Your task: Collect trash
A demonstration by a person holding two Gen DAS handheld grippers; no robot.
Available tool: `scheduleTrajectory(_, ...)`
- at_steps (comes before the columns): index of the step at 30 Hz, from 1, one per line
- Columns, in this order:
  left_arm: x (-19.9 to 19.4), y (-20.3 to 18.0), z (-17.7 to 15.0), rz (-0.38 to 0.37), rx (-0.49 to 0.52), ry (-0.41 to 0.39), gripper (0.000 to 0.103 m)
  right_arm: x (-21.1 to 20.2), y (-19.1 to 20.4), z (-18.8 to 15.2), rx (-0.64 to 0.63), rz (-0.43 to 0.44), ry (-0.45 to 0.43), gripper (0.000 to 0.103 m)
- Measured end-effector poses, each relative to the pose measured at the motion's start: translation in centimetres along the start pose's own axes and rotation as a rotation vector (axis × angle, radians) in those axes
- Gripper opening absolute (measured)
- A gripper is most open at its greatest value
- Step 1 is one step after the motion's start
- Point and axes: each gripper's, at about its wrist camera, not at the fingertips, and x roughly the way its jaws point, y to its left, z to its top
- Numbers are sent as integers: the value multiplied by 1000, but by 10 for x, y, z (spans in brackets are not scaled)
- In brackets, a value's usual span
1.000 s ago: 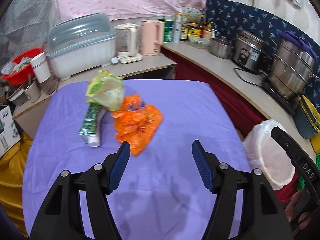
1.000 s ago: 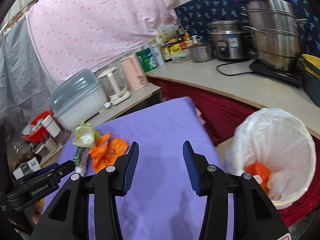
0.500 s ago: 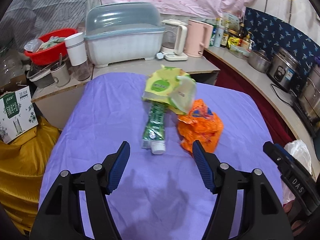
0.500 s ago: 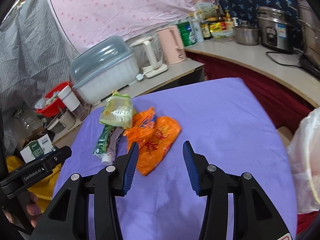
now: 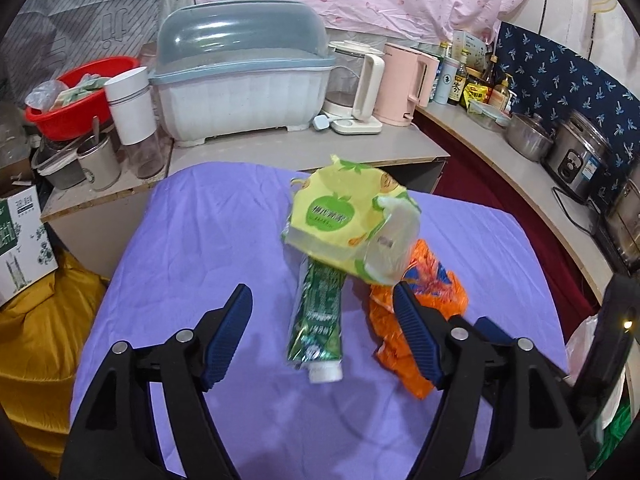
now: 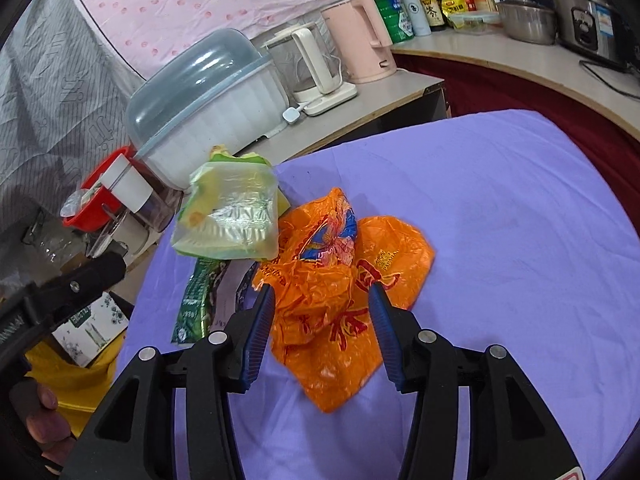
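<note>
Three pieces of trash lie on the purple-covered table (image 5: pixel 208 240): a green toothpaste tube (image 5: pixel 320 312), a yellow-green pouch (image 5: pixel 340 216) resting on the tube's far end, and a crumpled orange plastic bag (image 6: pixel 392 264). My left gripper (image 5: pixel 322 320) hovers over the tube; its jaws are opening, with the tube between them and untouched. My right gripper (image 6: pixel 322 308) stands open with its fingers on either side of the orange bag's crumpled middle, not pressing it. In the right wrist view the tube (image 6: pixel 200 300) and the pouch (image 6: pixel 232 216) lie to the left.
A white dish box with a blue-grey lid (image 5: pixel 240 80), two kettles (image 5: pixel 360 92) and a red basin (image 5: pixel 80 96) stand on the counter behind the table. Pots (image 5: pixel 576 152) line the right counter. The white-lined bin (image 5: pixel 580 340) shows at the table's right edge.
Both grippers swung away from the bin and closed in on the trash pile. The tube now lies between the left jaws, which stand wider; the orange bag lies between the right jaws.
</note>
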Motion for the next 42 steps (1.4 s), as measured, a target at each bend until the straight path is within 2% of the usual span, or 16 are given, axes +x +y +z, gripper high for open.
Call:
scheduleTrajectory(5,30,-14,10,-8,29,15,69,20,-3,3,12,18,16,47)
scheduleTrajectory(7,41,-17,13,-8,37,21,67,24,-4,3,12,24,21,39)
scheduleTrajectory(8,45,-18,14,-11,38,25,63,27,-4,2,10,30,31,34)
scheduleTrajectory(10,54,-21,16,-18,48,40,52,29,-5,0,6,34,32,31)
scheduleTrajectory(12,62,-24,15,-25,61,58,32,29,-5,-2,0,41,34,28)
scheduleTrajectory(15,66,-25,12,-30,66,79,14,26,-6,-4,-1,58,37,24)
scheduleTrajectory(18,59,-25,10,-32,63,66,8,17,-4,-5,-14,64,26,21)
scheduleTrajectory(21,45,-25,10,-42,59,44,6,3,-3,-4,-16,74,6,20)
scheduleTrajectory(23,32,-27,11,-45,60,26,6,-10,-2,-3,-19,83,-11,14)
scheduleTrajectory(27,2,-34,16,-60,59,-14,5,-38,2,2,-28,91,-51,10)
scheduleTrajectory(37,-78,-66,18,-112,85,-103,5,-133,4,11,-41,104,-188,10)
scheduleTrajectory(42,-112,-96,10,-149,115,-131,5,-183,-11,12,-27,83,-260,10)
